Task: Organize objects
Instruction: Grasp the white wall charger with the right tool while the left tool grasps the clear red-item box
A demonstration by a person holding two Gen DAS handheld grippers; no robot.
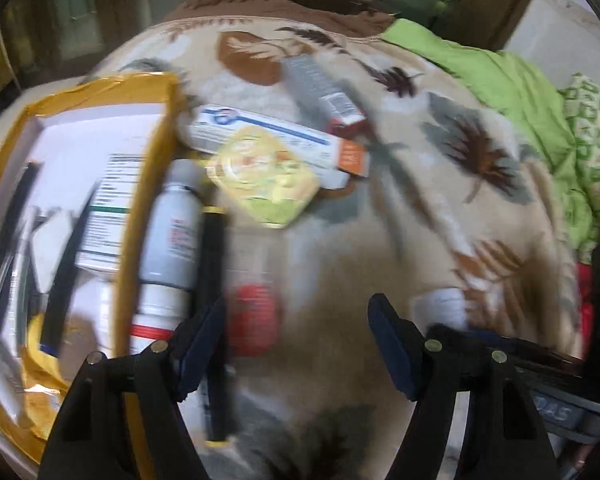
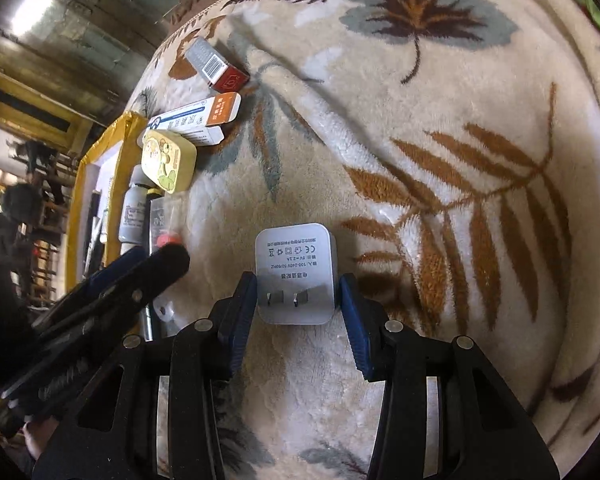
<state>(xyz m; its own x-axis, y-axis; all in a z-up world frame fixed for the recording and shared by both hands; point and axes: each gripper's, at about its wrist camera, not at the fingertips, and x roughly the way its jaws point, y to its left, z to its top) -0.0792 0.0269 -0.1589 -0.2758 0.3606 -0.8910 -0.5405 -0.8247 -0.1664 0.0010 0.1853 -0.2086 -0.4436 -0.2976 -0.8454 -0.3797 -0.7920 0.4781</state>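
Box: the yellow-taped box [image 1: 156,120] lay at the far left of the left wrist view, open-topped, with papers and pens inside.
Row beside it: a white spray bottle [image 1: 172,240] and a black pen [image 1: 216,300] lay just right of the box wall, long axes running away from the camera.
Red-capped item: a small thing with a red cap [image 1: 254,320] lay just ahead of the left finger of the left tool [image 1: 296,344]; blur hid what it was.
Left tool: it hung wide open over the blanket [image 1: 380,240] with nothing between the pads.
Charger: the white charger [image 2: 295,272] lay flat on the blanket, prongs up and toward the camera, long axis pointing away from the right tool [image 2: 298,312].
Right tool: its pads straddled the near end of the charger, the left one about touching, the right showing a thin gap; I judged it not yet gripping.
Nearer hand: the right, clearly, for the charger; the left sat nearer the box.
Turning relation: the box lay well off to the left of the charger, past the yellow tin [image 2: 170,166], so a carry would go leftward.
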